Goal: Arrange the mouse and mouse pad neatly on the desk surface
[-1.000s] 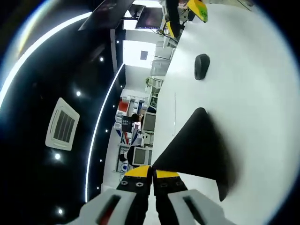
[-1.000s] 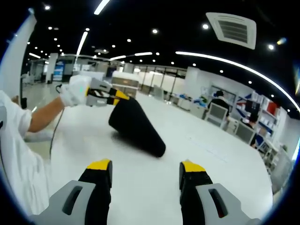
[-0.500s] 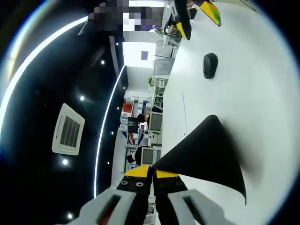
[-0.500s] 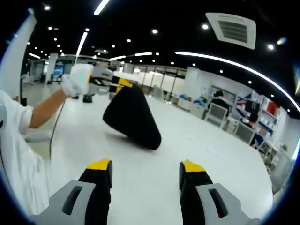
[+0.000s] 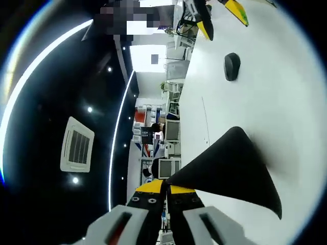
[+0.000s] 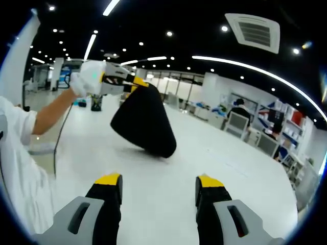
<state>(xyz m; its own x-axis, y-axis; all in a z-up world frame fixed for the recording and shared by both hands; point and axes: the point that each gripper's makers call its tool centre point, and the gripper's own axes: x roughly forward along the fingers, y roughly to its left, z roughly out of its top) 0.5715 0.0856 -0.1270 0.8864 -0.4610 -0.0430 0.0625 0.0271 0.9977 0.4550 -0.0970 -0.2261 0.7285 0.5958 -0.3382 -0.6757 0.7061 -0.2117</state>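
Mouse pad [image 6: 143,122] lifted higher | pinched by left gripper [image 5: 164,188] | mouse [image 5: 232,66] well apart

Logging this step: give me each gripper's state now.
Left gripper: shut on the mouse pad corner, lifting it.
Right gripper: open, holding nothing.

Left gripper [image 5: 164,188]: jaws closed together, yellow tips touching, pinching corner of mouse pad [image 5: 235,168]; view rolled hard sideways. In right gripper view, left gripper [image 6: 137,81] raised at far left, held in white-gloved hand [image 6: 84,81], bare forearm extended, white sleeve at left edge. Right gripper [image 6: 159,185]: jaws spread wide apart, nothing between them, hovering low over desk, pointing forward.
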